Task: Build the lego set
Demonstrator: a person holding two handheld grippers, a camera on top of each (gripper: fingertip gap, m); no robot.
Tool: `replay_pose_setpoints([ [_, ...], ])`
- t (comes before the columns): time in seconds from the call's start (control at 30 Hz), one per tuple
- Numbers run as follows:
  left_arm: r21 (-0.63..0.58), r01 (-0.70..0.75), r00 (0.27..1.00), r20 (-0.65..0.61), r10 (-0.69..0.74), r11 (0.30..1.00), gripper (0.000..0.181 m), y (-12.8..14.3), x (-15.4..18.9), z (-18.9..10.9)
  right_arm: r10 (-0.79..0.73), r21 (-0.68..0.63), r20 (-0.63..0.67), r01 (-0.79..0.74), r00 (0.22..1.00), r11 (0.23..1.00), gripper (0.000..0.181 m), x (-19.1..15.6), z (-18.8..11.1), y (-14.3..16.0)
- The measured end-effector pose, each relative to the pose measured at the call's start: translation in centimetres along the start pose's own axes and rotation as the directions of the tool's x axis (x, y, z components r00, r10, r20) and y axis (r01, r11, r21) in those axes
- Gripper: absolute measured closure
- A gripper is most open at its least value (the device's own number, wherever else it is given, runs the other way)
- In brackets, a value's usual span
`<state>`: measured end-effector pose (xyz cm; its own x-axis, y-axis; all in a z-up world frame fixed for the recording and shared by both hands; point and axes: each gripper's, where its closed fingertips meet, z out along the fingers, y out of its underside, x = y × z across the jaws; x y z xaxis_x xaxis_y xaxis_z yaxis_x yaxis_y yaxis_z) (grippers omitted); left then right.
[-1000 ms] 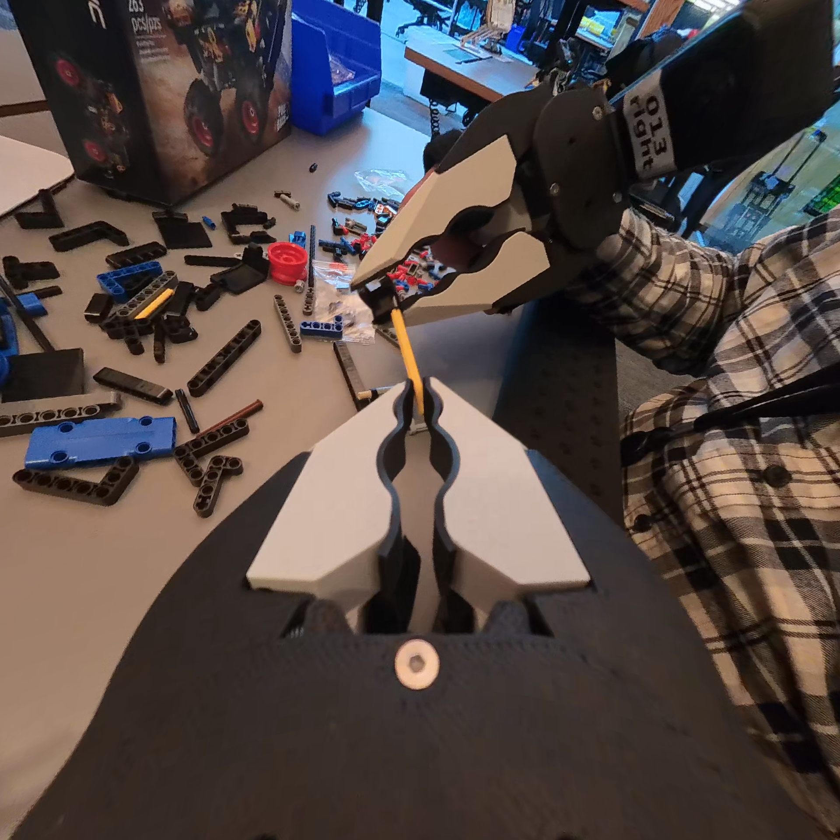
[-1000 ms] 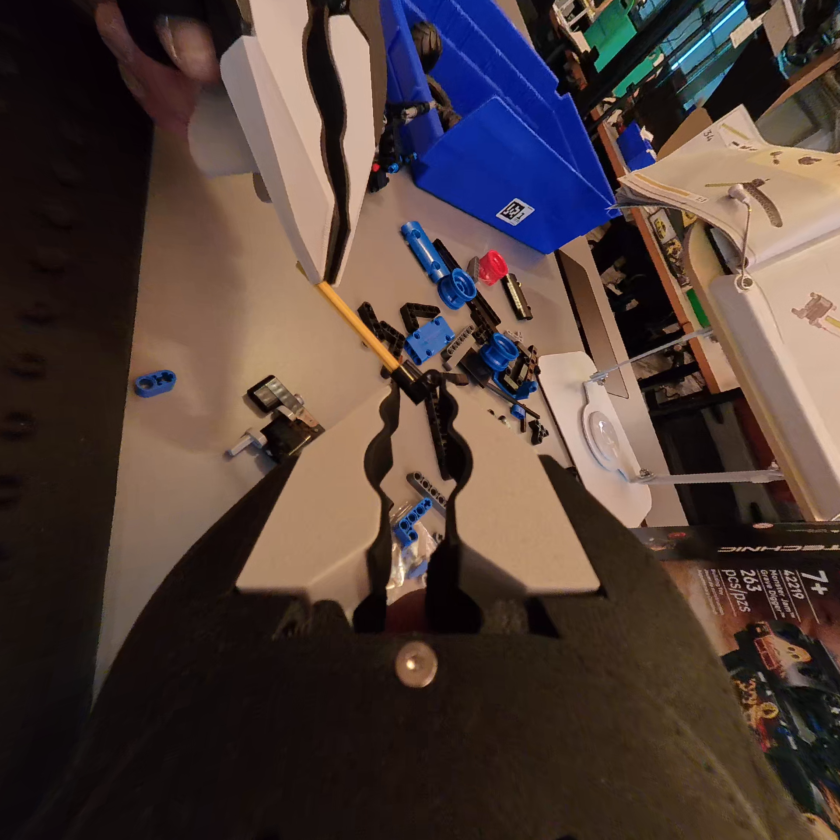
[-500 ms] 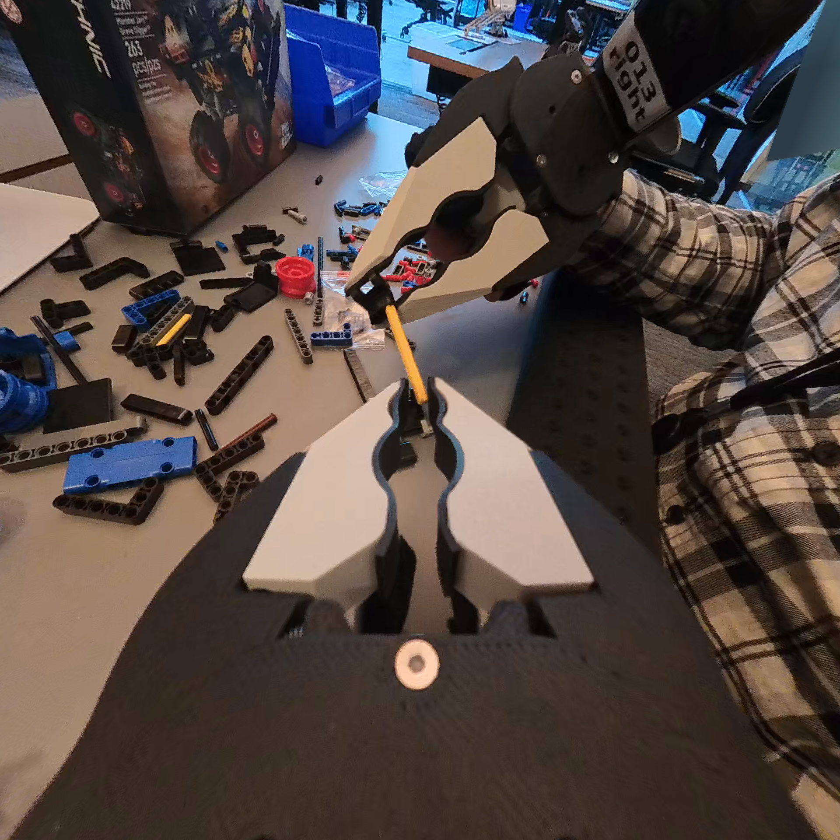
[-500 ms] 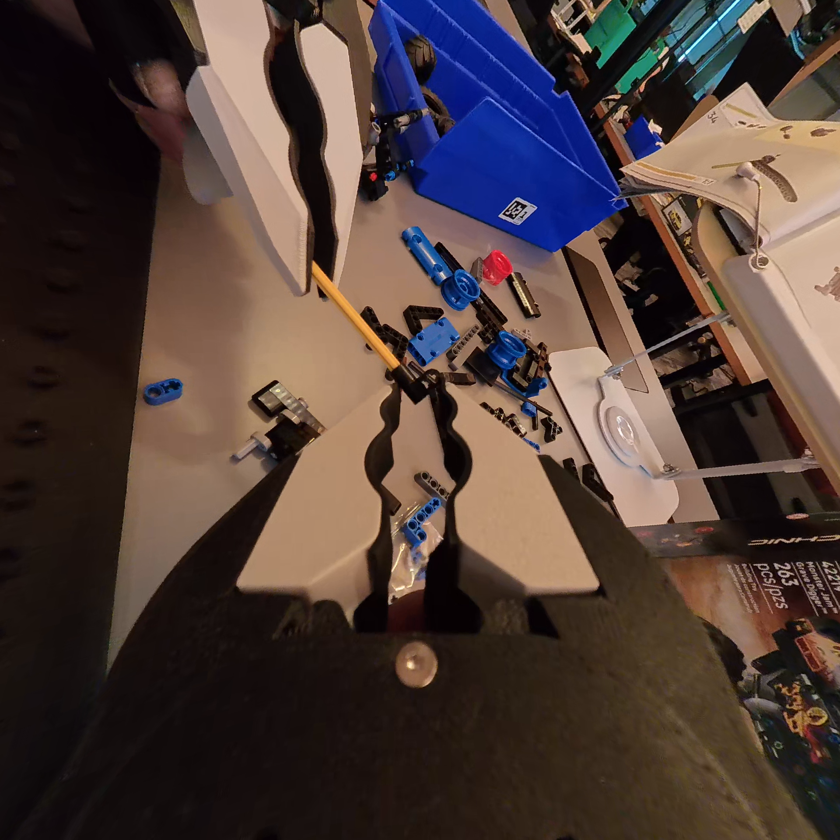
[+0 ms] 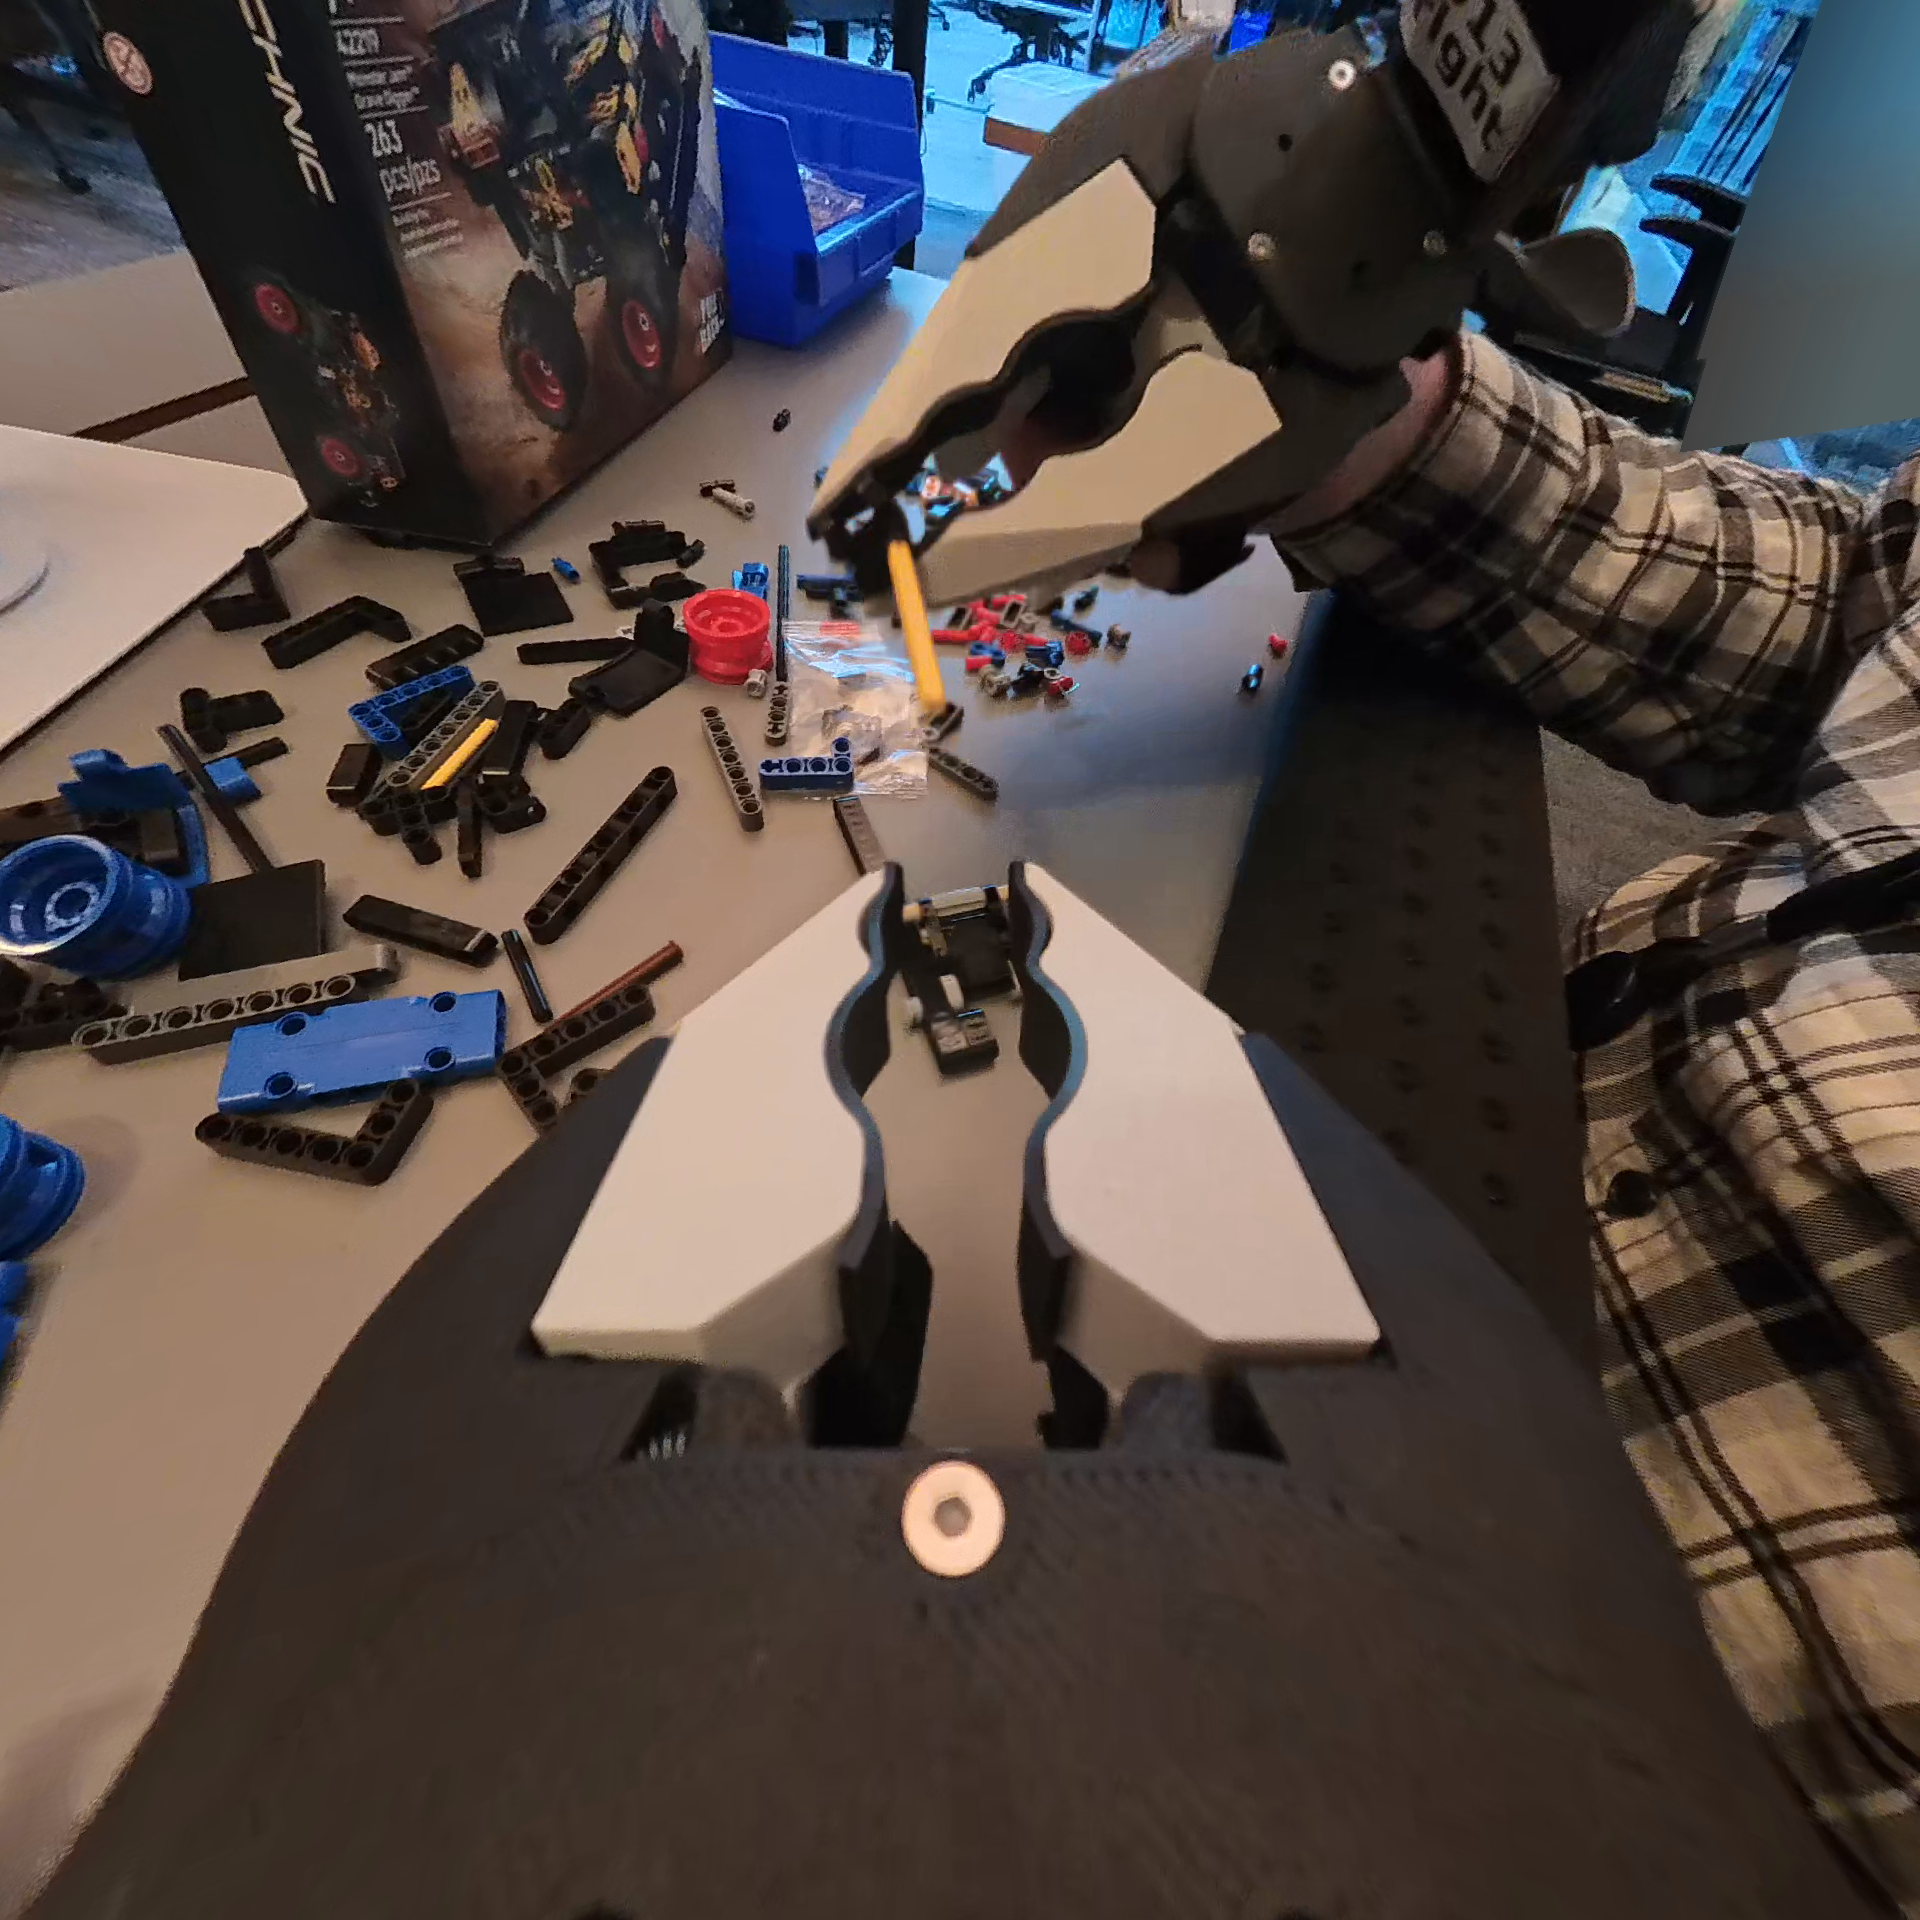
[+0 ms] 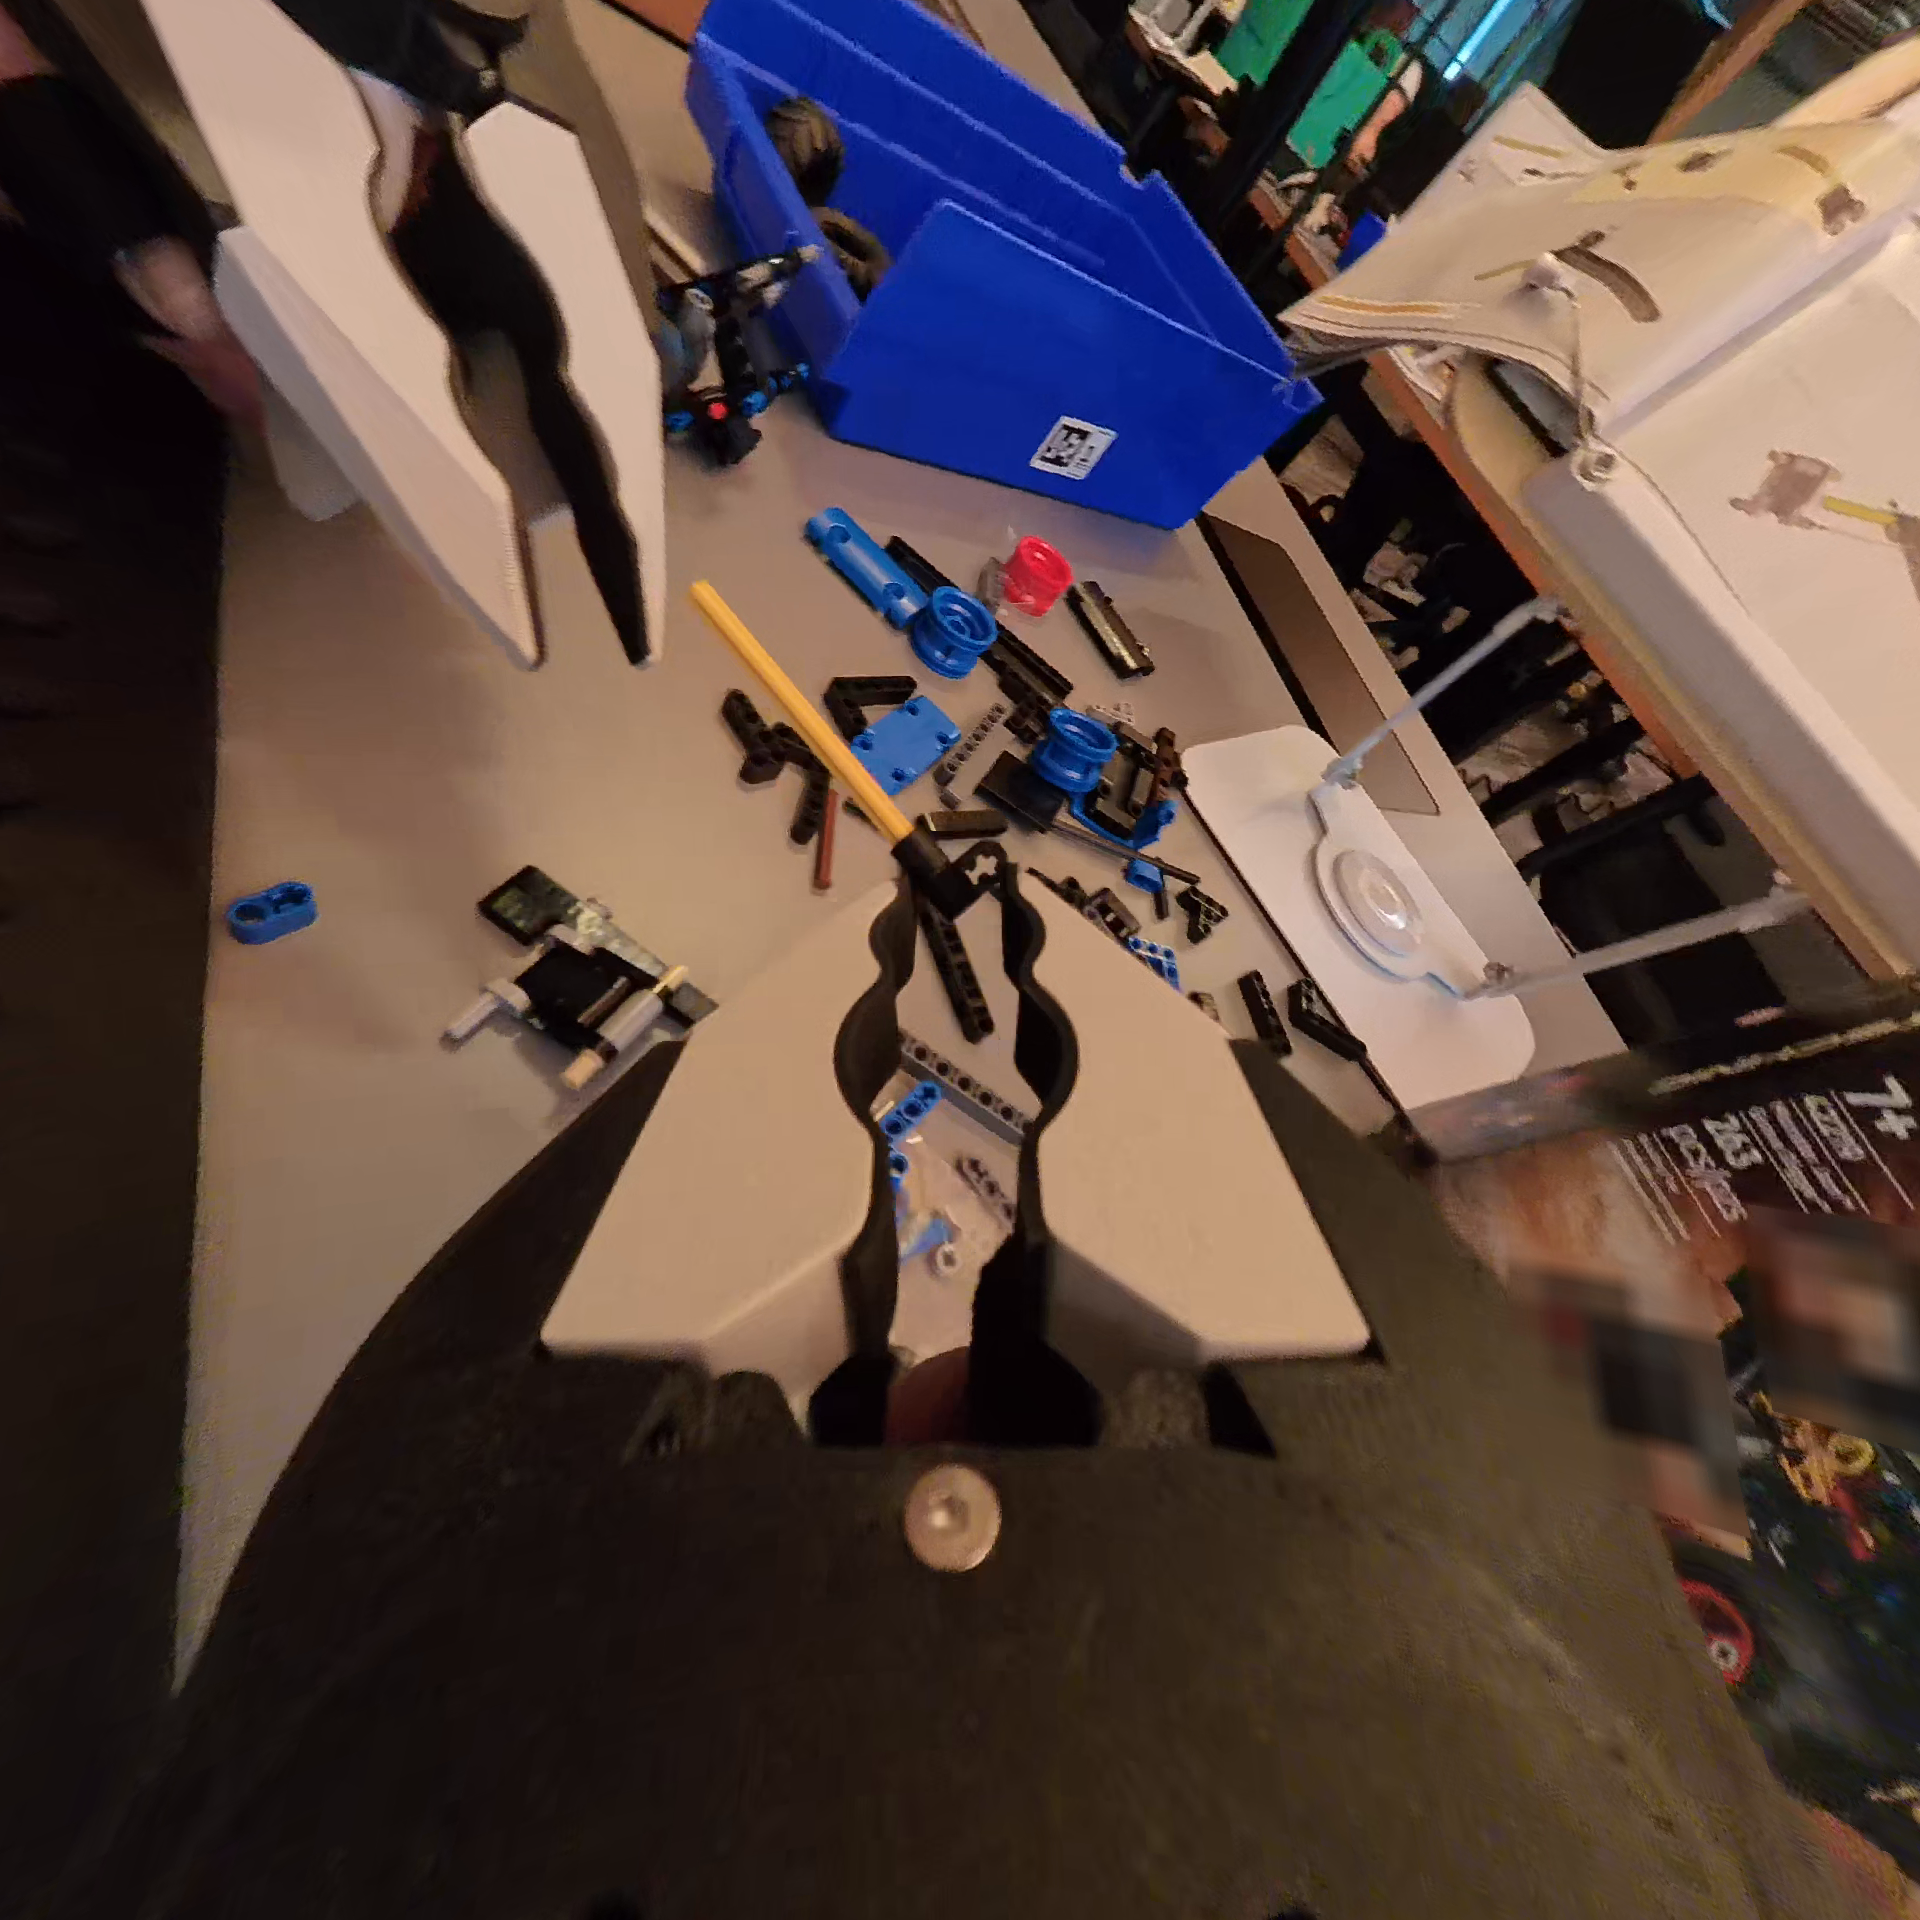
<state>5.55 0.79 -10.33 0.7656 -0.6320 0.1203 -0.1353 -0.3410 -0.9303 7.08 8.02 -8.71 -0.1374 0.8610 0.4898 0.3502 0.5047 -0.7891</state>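
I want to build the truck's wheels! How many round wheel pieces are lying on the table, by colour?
Blue wheel hubs: 2
Red wheel hub: 1
Total: 3

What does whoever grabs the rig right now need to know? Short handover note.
Left gripper: open, empty, hanging over the small black-and-grey sub-assembly that lies on the table.
Right gripper: shut on a black connector with the yellow axle stuck in it.
Parts: black beams, blue wheel hubs and a red hub lie loose; blue bin and set box stand behind them.
Done: axle seated in connector; one small sub-assembly.
Left: nearly the whole build.
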Motion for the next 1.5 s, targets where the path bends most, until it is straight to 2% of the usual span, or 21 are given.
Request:
replay_pose_setpoints([
  [0.3,-0.076,-0.041,0.997,0.060,0.045,0.996,0.160,1.5,-1.1,0.1,0.129,-0.006,-0.065,-0.130,0.990,0.992,0.166,2.9,-1.0,1.4],
  [0.47,-0.201,-0.115,0.990,0.054,0.129,0.973,0.159,3.4,-0.7,1.1,0.130,-0.018,-0.067,-0.131,0.989,0.991,0.166,2.9,-1.0,1.7],
  [0.77,-0.433,-0.199,0.965,0.071,0.253,0.879,0.153,7.0,-1.1,2.5,0.131,-0.023,-0.065,-0.132,0.989,0.991,0.166,2.8,-1.0,1.9],
  [1.03,-0.430,-0.201,0.967,0.054,0.247,0.880,0.175,7.0,-0.8,2.9,0.117,-0.032,-0.065,-0.119,0.991,0.992,0.166,2.7,-1.0,2.0],
  [1.2,-0.428,-0.203,0.965,0.062,0.253,0.881,0.179,7.0,-1.1,2.9,0.118,-0.033,-0.066,-0.120,0.991,0.992,0.166,2.7,-1.0,2.1],
  [1.27,-0.425,-0.196,0.965,0.074,0.250,0.883,0.176,7.0,-1.3,2.8,0.116,-0.034,-0.068,-0.118,0.991,0.992,0.166,2.7,-1.0,2.1],
  [1.37,-0.410,-0.175,0.972,0.071,0.223,0.895,0.160,6.8,-1.2,2.7,0.116,-0.035,-0.070,-0.119,0.991,0.992,0.166,2.8,-1.1,2.1],
  [1.5,-0.405,-0.172,0.973,0.075,0.220,0.898,0.153,6.8,-1.3,2.7,0.118,-0.034,-0.071,-0.121,0.990,0.992,0.166,2.8,-1.1,2.2],
])
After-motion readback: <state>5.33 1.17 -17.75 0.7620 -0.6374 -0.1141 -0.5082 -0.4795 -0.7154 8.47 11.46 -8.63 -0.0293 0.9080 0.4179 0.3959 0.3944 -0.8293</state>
